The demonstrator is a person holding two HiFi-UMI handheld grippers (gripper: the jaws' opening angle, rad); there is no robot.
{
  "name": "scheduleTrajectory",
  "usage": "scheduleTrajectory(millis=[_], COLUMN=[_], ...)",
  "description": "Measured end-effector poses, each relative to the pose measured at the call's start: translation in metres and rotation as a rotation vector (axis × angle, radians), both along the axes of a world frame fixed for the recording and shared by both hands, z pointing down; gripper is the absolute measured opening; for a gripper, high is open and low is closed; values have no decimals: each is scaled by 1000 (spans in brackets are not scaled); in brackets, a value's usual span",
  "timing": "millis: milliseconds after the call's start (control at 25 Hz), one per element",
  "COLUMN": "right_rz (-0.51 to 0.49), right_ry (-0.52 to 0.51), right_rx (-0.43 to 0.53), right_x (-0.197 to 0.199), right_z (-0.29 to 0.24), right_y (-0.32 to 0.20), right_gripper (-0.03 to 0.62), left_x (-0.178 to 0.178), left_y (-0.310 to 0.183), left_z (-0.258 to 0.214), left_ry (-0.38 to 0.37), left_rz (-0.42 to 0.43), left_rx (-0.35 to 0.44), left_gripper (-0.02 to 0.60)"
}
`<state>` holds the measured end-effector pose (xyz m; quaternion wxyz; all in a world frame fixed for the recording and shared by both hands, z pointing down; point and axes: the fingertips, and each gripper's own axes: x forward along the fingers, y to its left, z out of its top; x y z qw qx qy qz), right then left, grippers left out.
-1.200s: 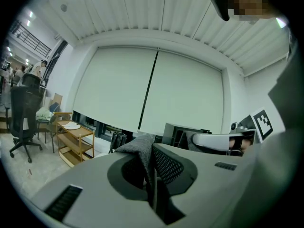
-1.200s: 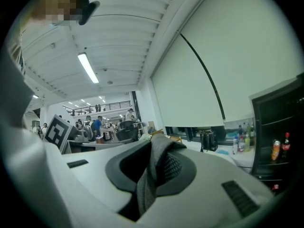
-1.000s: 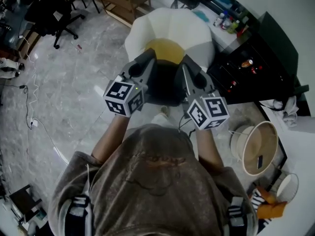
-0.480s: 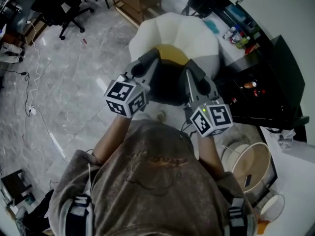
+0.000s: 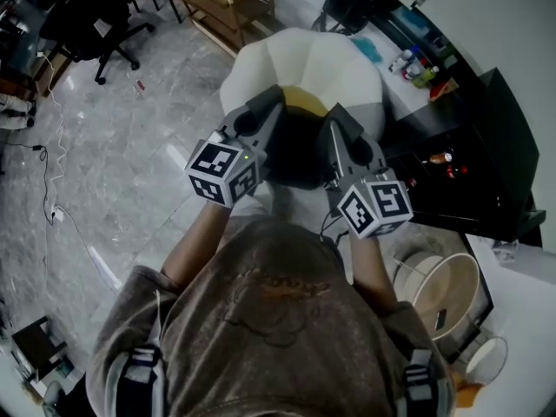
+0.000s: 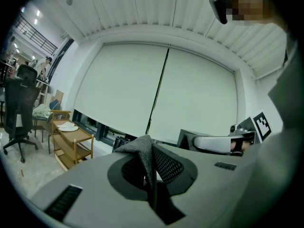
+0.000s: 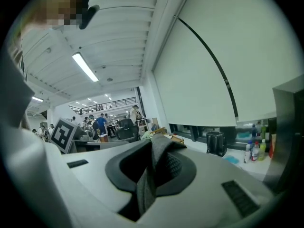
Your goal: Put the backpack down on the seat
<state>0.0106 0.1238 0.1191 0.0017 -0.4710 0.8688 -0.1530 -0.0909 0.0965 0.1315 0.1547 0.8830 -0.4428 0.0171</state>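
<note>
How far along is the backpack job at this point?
Done: the backpack is lifted, with the left tool and right tool each shut on its grey fabric. In hand: it hangs at the front of the white chair. Left: set it on the yellow seat and release.

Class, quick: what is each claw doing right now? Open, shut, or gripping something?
The left claw is shut on a fold of the black fabric backpack.
The right claw is shut on another fold of that backpack.
</note>
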Motion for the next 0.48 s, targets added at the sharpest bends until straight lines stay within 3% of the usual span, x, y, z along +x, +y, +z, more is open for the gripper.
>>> scheduleTrajectory(millis=[480], right_rz=[89], right_ry=[-23], right_rx=[-21], right_x=[-8], right_z=[14], right_y=[-79], right_gripper=[34], left_x=[-2], left_y=[-90], left_z=[18], left_ry=[-7], left_rz=[126], left_rx=[-35], left_gripper=[28])
